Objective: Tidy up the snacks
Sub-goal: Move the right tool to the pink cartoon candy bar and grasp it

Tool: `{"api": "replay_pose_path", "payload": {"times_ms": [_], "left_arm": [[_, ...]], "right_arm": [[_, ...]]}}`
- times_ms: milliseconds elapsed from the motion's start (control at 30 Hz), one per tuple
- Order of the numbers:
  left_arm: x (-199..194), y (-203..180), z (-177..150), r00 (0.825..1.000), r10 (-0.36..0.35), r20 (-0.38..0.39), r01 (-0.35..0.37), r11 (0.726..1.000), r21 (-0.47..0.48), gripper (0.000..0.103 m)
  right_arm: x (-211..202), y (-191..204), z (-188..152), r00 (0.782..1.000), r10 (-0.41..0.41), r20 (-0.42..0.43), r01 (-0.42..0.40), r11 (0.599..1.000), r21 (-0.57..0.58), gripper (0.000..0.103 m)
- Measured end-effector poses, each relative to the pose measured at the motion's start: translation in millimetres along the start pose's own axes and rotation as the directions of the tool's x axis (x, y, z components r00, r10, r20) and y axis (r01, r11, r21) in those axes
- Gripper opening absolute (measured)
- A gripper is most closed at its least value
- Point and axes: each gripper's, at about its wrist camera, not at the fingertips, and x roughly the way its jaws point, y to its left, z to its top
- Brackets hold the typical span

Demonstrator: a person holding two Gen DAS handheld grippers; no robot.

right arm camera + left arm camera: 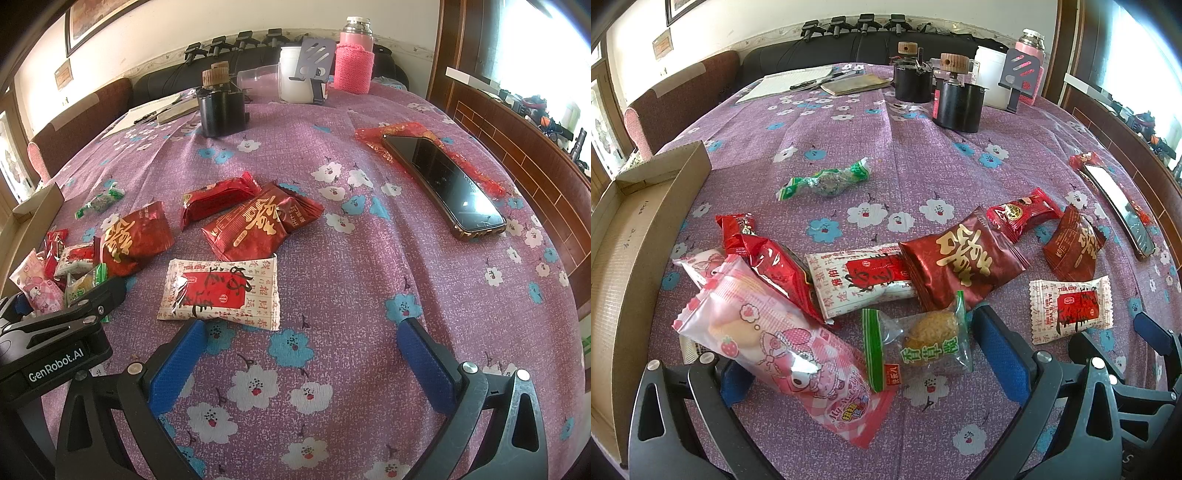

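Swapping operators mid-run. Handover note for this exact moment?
Left tool: open, empty, low over the table, straddling the pink strawberry packet and the green-edged cake packet.
Right tool: open, empty, just short of the white-and-red packet.
Snacks: all loose on the purple floral cloth; a cluster of red packets mid-table, a green-wrapped candy apart, farther back.
Cardboard box: at the table's left edge; no snacks visible in the part shown.
Done: nothing sorted, by the look of it.
Left: every snack. The phone on the right is probably not part of the job.
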Motion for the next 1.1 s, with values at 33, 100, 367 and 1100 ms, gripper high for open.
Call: {"api": "replay_pose_path", "payload": {"times_ms": [33,100,367,1100], "left_arm": [[0.1,0.1,0.0,1.0,0.0,0.0,0.0,1.0,0.0,0.103],[0.0,-0.3,0.0,1.0,0.003,0.0,-0.003,1.0,-0.004,0.103],[-0.5,-1.2,-0.1,1.0,0.006,0.0,-0.006,1.0,-0.004,0.103],[-36.7,6.3,-38.6,0.99,-0.091,-0.107,0.105,0.985,0.137,0.103]], "right_arm": [[0.0,0.0,0.0,1.0,0.0,0.0,0.0,1.0,0.0,0.103],[0.0,0.0,0.0,1.0,0.0,0.0,0.0,1.0,0.0,0.103],[0.1,-0.1,0.0,1.0,0.0,0.0,0.0,1.0,0.0,0.103],[-16.7,-1.4,-18.0,0.997,0.023,-0.071,-0.026,0.999,-0.036,0.103]]}}
